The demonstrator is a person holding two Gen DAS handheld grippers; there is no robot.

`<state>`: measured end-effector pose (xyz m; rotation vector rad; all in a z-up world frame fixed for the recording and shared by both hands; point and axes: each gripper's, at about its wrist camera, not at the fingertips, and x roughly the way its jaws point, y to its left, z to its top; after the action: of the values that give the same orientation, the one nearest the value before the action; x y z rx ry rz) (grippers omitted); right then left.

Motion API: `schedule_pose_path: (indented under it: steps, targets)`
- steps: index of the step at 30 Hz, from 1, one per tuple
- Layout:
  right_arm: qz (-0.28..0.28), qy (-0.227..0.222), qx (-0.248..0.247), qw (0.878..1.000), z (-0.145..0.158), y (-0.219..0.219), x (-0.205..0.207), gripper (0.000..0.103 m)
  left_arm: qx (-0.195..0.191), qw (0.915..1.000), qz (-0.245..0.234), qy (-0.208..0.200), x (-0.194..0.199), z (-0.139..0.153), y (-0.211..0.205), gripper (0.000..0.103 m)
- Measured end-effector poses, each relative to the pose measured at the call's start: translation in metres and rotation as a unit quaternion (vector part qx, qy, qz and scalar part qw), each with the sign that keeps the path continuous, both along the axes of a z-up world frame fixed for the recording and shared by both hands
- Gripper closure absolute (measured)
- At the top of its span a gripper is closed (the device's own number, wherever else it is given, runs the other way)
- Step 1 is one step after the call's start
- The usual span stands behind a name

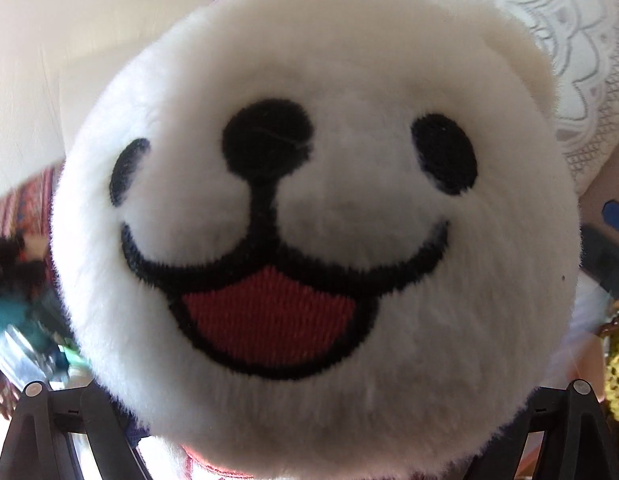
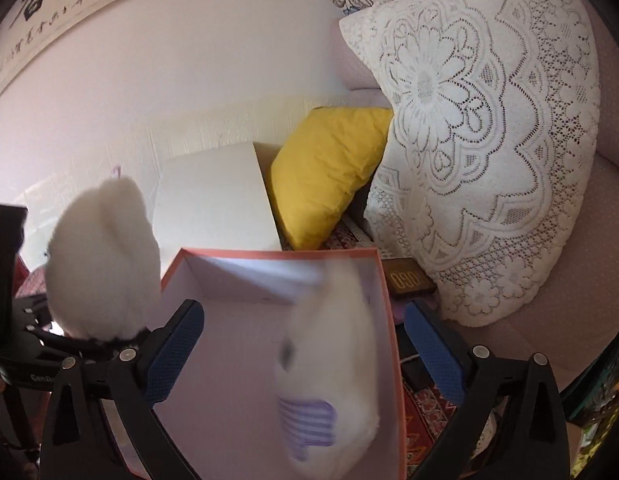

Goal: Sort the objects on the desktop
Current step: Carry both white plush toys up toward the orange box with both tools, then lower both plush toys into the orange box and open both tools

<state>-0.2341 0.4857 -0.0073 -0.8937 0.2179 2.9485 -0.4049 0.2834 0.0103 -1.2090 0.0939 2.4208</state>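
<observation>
plush bear [image 1: 309,208], pink box [image 2: 383,320], lace pillow [image 2: 489,140], patterned rug [image 2: 425,408]

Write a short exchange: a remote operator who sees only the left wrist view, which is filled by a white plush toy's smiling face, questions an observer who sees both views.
Operator: The smiling white plush toy blocks my view. Is there a container nearby?
Observer: Yes. An open cardboard box with a salmon-pink rim lies in front of the right gripper.
Operator: Is anything in it?
Observer: A second white plush toy with a purple-striped patch, blurred, shows over the box's interior.
Operator: Is the right gripper holding it?
Observer: No. Its blue-padded fingers stand wide apart on either side of the toy.
</observation>
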Motion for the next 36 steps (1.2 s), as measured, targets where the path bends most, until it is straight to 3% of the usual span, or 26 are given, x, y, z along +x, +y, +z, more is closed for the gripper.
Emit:
schedule_pose_path:
  steps: [5,8,11,16,18,20,22,26,30,32,34,35,36]
  targets:
    - [0.020,0.017,-0.036,0.999,0.004,-0.014,0.008,0.001,-0.026,0.9994,-0.010,0.020,-0.006,-0.003,-0.006,0.010]
    - [0.077,0.026,-0.088,0.993,0.015,-0.018,0.003,0.001,-0.026,0.9989,-0.030,0.026,-0.007,-0.004,-0.008,0.010]
    - [0.146,0.009,-0.151,0.978,0.018,-0.030,-0.007,0.001,-0.015,0.9981,-0.049,0.034,-0.008,-0.003,-0.011,0.010]
    - [0.190,-0.028,-0.211,0.958,0.007,-0.046,-0.021,0.002,0.008,0.9946,-0.088,0.055,-0.006,0.006,-0.014,0.010]
    - [0.212,-0.032,-0.254,0.943,0.003,-0.044,-0.032,0.022,0.013,0.9924,-0.105,0.063,-0.007,0.009,-0.018,0.010]
    - [0.214,-0.035,-0.280,0.935,0.001,-0.038,-0.045,0.026,0.022,0.9929,-0.102,0.056,-0.014,0.008,-0.025,0.010]
    - [0.212,-0.030,-0.306,0.928,-0.005,-0.031,-0.055,0.029,0.037,0.9923,-0.101,0.062,0.021,0.036,-0.035,0.010]
    - [0.207,-0.041,-0.397,0.893,-0.034,-0.012,-0.080,0.030,0.026,0.9908,-0.097,0.090,0.022,0.046,-0.052,0.010]
    - [0.182,-0.053,-0.403,0.895,-0.040,-0.017,-0.095,0.032,0.020,0.9926,-0.080,0.089,0.006,0.042,-0.067,0.010]
    - [0.148,-0.061,-0.394,0.905,-0.042,-0.018,-0.103,0.034,-0.012,0.9889,-0.064,0.134,0.008,0.045,-0.074,0.011]
    - [0.090,-0.075,-0.345,0.931,-0.048,-0.018,-0.111,0.034,-0.033,0.9698,-0.063,0.233,0.019,0.058,-0.106,0.011]
    - [0.071,-0.087,-0.329,0.938,-0.055,-0.017,-0.117,0.034,-0.035,0.9566,-0.063,0.282,0.029,0.068,-0.117,0.005]
    - [0.068,-0.095,-0.333,0.935,-0.066,-0.015,-0.123,0.035,-0.033,0.9447,-0.066,0.320,0.037,0.079,-0.125,0.000]
